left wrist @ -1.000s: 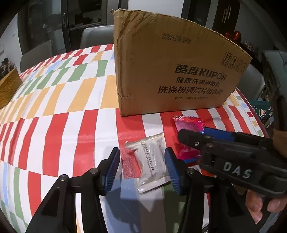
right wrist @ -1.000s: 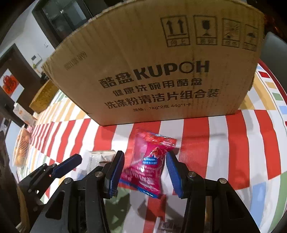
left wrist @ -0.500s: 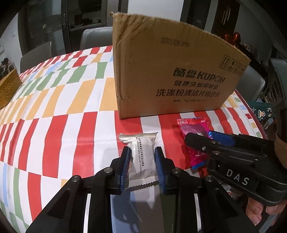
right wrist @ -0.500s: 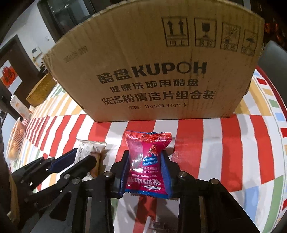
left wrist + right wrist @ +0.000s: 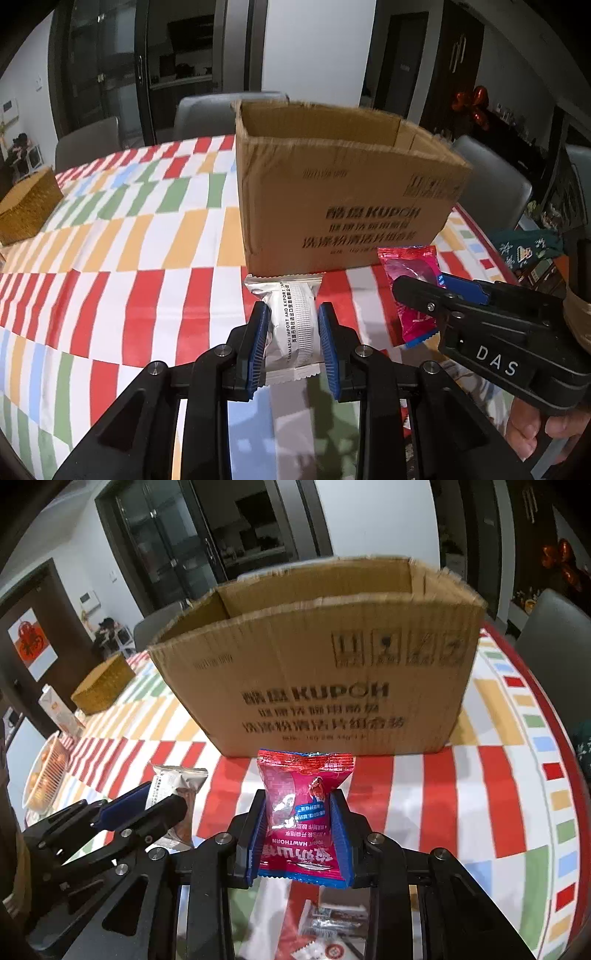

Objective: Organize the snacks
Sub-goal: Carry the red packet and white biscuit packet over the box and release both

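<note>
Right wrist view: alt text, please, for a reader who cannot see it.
The right claw grips a red hawthorn snack packet in front of an open cardboard box on a striped tablecloth. At lower left, the left claw holds a silver snack packet.

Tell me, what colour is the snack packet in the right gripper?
Pinkish red snack packet with blue trim, clearest in the right wrist view.

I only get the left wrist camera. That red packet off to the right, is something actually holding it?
Observer: Yes. The right gripper has just been closing its jaws, and its blue pads now pinch the red packet.
Operator: What's printed on it?
Observer: The word HAWTHORN, upside down from here.
Operator: Any more snacks left?
Observer: Yes, more wrapped packets lie on the table beneath that gripper.
</note>
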`<state>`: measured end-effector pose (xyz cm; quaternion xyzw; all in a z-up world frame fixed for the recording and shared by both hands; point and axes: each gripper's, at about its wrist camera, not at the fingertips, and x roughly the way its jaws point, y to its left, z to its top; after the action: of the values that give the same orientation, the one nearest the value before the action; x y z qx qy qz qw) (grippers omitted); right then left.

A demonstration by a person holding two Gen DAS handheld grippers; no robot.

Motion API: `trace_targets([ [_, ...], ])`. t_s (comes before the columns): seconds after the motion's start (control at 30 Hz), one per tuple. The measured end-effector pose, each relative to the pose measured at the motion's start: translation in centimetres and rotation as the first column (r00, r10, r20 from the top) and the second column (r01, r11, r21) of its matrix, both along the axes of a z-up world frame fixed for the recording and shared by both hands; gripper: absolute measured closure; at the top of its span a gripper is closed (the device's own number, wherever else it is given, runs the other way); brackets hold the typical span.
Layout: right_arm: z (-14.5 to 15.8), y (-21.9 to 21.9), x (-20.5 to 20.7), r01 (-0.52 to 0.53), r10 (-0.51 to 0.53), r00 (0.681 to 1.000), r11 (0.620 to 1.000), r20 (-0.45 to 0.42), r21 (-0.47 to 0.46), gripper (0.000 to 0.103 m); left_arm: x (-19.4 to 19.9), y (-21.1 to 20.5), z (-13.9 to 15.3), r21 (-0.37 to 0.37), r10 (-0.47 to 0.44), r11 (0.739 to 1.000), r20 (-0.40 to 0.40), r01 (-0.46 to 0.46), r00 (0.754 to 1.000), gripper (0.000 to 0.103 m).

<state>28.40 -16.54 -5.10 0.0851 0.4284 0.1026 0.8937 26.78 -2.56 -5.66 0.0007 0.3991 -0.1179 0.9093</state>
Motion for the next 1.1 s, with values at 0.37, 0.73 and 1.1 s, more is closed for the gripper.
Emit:
trace_targets([
  [0.37, 5.2, -2.2, -2.8, 0.014, -0.015, 0.991, 1.0, 0.129, 0.011, 0.069, -3.2, -0.4, 5.7, -0.034, -0.01, 0.999, 0.132, 0.014, 0.991, 0.075],
  [0.73, 10.4, -3.3, -4.2, 0.025, -0.028, 0.966, 1.0, 0.259, 0.014, 0.069, -3.8, -0.9, 11.0, -0.027, -0.025, 0.999, 0.257, 0.033, 0.966, 0.075],
  [1.1, 15.0, -3.9, -2.9, 0.054, -0.041, 0.931, 0.998, 0.363, -0.027, 0.069, -0.7, -1.5, 14.6, -0.048, -0.032, 0.998, 0.31, 0.049, 0.95, 0.075],
])
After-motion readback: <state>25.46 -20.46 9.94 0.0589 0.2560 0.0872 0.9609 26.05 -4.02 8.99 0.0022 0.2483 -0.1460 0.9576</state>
